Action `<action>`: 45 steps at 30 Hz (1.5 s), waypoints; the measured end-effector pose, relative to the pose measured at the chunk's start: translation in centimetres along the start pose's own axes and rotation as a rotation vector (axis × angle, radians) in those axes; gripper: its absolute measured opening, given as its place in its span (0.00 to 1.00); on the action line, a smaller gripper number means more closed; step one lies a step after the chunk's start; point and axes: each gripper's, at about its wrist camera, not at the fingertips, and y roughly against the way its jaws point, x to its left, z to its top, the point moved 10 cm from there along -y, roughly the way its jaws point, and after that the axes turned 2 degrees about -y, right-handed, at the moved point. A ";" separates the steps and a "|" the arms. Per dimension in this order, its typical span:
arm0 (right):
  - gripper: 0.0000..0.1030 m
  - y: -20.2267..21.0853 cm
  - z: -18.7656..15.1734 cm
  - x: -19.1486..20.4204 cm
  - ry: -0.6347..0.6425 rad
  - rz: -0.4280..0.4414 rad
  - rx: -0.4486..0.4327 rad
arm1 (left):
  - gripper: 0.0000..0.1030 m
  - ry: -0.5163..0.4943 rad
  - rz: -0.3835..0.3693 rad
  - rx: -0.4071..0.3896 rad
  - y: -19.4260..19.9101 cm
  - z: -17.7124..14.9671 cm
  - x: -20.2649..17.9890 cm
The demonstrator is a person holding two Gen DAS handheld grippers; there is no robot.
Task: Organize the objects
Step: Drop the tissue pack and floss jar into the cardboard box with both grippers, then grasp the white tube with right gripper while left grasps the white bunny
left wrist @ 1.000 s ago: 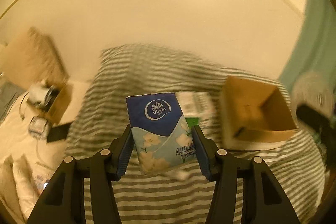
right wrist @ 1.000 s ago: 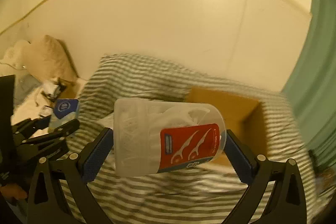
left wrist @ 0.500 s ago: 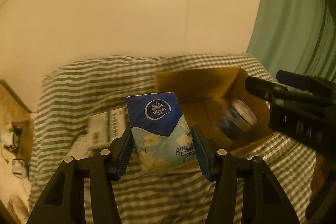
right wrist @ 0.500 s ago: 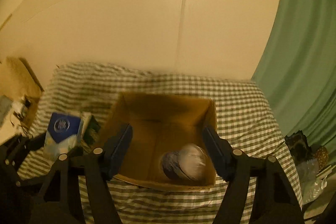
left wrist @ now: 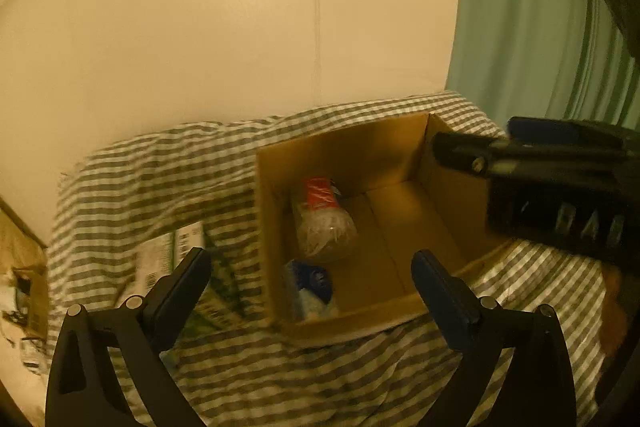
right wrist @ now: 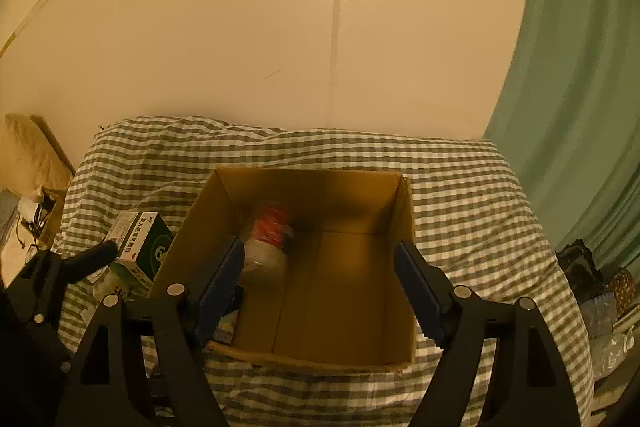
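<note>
Tools [left wrist: 312, 277] [right wrist: 320, 277] both spread apart, holding nothing; jar [left wrist: 324, 227], seemingly tissues [left wrist: 310, 285] inside box [left wrist: 344, 147].

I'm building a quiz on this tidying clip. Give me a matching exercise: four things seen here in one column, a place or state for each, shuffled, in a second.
Things:
1. floss pick jar
2. tissue pack
3. green medicine box
4. left gripper

Places or states:
A. on the checked bedcover, left of the cardboard box
B. open, holding nothing
C. lying on its side in the box, red label
D. in the box's near left corner

Pairs: 1-C, 2-D, 3-A, 4-B
</note>
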 end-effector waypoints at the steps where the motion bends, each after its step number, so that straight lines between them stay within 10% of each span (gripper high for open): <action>1: 0.76 0.3 0.0 -0.1 -0.011 0.002 -0.001 | 1.00 0.004 0.019 -0.001 0.8 -0.3 0.8; 8: 0.82 4.9 0.6 2.4 -0.038 0.063 -0.057 | 1.00 0.102 0.114 0.004 5.8 -3.2 8.0; 20: 0.85 6.5 -3.4 18.0 0.181 0.181 -0.051 | 1.00 0.285 0.359 0.095 10.0 -13.1 22.9; 31: 0.85 -4.4 -15.4 25.5 0.283 0.262 0.283 | 1.00 0.258 0.409 0.208 5.0 -18.3 26.0; 39: 0.33 -7.2 -18.2 26.6 0.300 0.315 0.379 | 1.00 0.316 0.362 0.244 2.8 -19.3 26.4; 45: 0.24 -5.0 -16.2 25.9 0.289 0.357 0.324 | 1.00 0.313 0.355 0.249 2.4 -18.7 25.7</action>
